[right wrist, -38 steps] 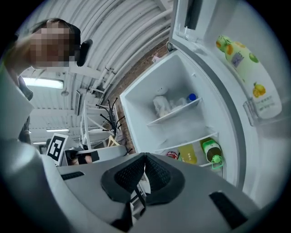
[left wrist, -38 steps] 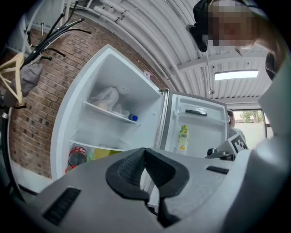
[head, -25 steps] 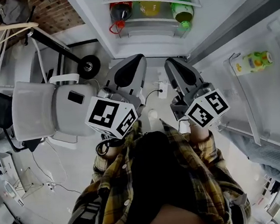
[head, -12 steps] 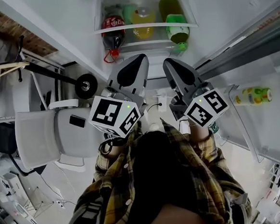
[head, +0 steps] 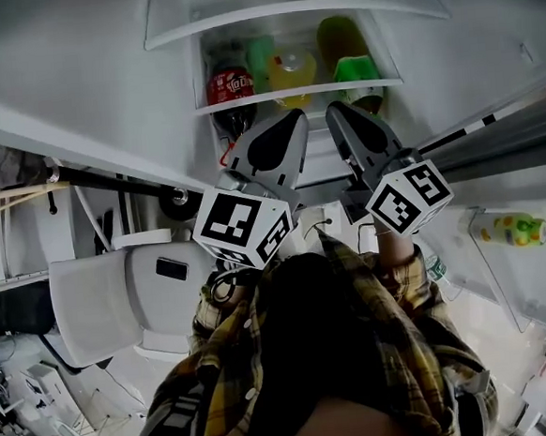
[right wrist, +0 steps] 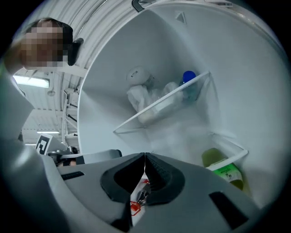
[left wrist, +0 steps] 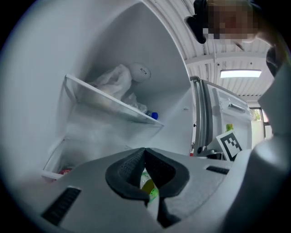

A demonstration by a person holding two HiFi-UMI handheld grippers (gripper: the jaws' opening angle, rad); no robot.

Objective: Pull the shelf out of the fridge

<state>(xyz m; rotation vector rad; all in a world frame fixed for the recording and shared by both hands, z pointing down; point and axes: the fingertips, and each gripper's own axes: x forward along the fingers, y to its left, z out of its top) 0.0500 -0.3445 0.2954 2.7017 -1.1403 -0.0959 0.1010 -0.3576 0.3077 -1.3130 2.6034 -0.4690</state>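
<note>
At fridge mouth, left tool [head: 293, 119]: jaws together, gripping nothing, tip near the shelf's front edge.
Clear glass shelf [head: 389, 82]: seated inside white fridge [head: 457, 47], carrying red cola bottle [head: 231, 84], yellow drink bottle [head: 291, 70] and green bottle [head: 355, 69].
Right tool [head: 333, 112]: jaws together, gripping nothing, beside left tool.

Transparent glossy shelf [head: 296, 93], smooth white plastic fridge wall [head: 82, 58], plaid cloth shirt [head: 396, 344], ribbed matt dark pads [left wrist: 125, 170] of left claw [left wrist: 144, 151].
</note>
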